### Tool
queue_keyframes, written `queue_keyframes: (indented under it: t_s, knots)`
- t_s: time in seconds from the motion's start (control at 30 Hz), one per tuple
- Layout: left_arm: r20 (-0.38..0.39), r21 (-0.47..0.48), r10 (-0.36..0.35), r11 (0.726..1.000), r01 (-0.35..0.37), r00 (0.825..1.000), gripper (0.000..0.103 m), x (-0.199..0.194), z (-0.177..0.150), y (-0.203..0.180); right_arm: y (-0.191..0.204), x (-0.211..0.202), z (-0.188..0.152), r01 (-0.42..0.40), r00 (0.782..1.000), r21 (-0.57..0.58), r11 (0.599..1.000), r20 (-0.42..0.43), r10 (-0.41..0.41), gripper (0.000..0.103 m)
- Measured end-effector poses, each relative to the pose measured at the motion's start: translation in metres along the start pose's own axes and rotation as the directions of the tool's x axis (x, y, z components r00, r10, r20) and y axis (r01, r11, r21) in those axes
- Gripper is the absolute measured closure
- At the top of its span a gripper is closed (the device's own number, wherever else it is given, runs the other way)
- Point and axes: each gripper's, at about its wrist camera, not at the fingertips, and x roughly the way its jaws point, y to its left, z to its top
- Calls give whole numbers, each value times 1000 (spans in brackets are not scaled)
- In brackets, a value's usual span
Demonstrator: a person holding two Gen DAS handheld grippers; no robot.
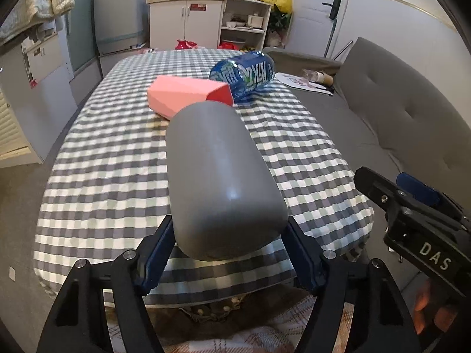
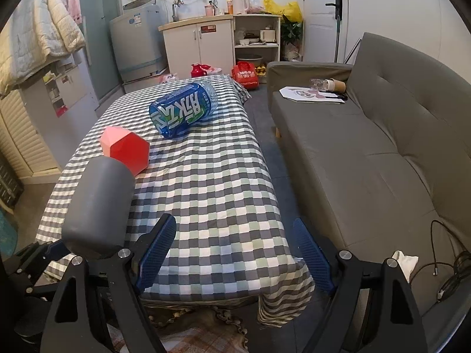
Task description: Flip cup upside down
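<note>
A grey cup (image 1: 220, 176) is held on its side above the near end of the checkered table (image 1: 103, 161), its closed rounded base toward the camera. My left gripper (image 1: 229, 247) is shut on the cup's base end, with one blue pad on each side. The cup also shows in the right wrist view (image 2: 97, 206), at lower left, with the left gripper (image 2: 44, 253) below it. My right gripper (image 2: 235, 253) is open and empty over the table's near right corner. It shows at the right edge of the left wrist view (image 1: 412, 211).
A pink faceted cup (image 1: 188, 94) lies on its side mid-table, just beyond the grey cup. A large blue water bottle (image 1: 244, 73) lies on its side behind it. A grey sofa (image 2: 368, 147) runs along the table's right side. Cabinets and a washing machine stand at the back.
</note>
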Motion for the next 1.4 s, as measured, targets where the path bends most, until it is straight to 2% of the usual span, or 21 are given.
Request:
queue_keyframes:
  t_s: [0.23, 0.5, 0.73, 0.93, 1.0, 1.03, 1.07, 1.27, 1.4]
  knots:
    - [84, 32, 32, 999, -35, 996, 29, -35, 7, 3, 6, -12, 2, -9, 1000, 1, 1000, 15, 9, 21]
    - [84, -10, 38, 999, -37, 996, 30, -44, 17, 17, 12, -22, 3, -20, 999, -10, 1000, 31, 20, 21]
    - [71, 2, 68, 998, -68, 995, 32, -33, 31, 26, 14, -19, 2, -20, 1000, -9, 1000, 17, 20, 21]
    - [86, 1, 52, 999, -52, 995, 32, -30, 31, 32, 16, -15, 1, -23, 1000, -12, 1000, 8, 23, 21]
    - [98, -1, 64, 998, -64, 993, 29, -29, 29, 33, 16, -14, 1, -25, 1000, -11, 1000, 6, 25, 21]
    - [96, -3, 67, 998, -67, 993, 21, -27, 30, 33, 17, -13, 1, -27, 1000, -12, 1000, 5, 27, 21]
    - [90, -5, 66, 998, -66, 994, 18, -25, 29, 35, 17, -13, 1, -27, 1000, -14, 1000, 4, 27, 21]
    - [54, -30, 49, 998, -47, 997, 18, -4, 24, 41, 18, -10, 0, -25, 1000, -16, 1000, -4, 25, 21]
    - [60, 8, 73, 997, -74, 996, 18, 10, 28, 37, 20, -6, 0, -24, 1000, -19, 1000, -14, 23, 21]
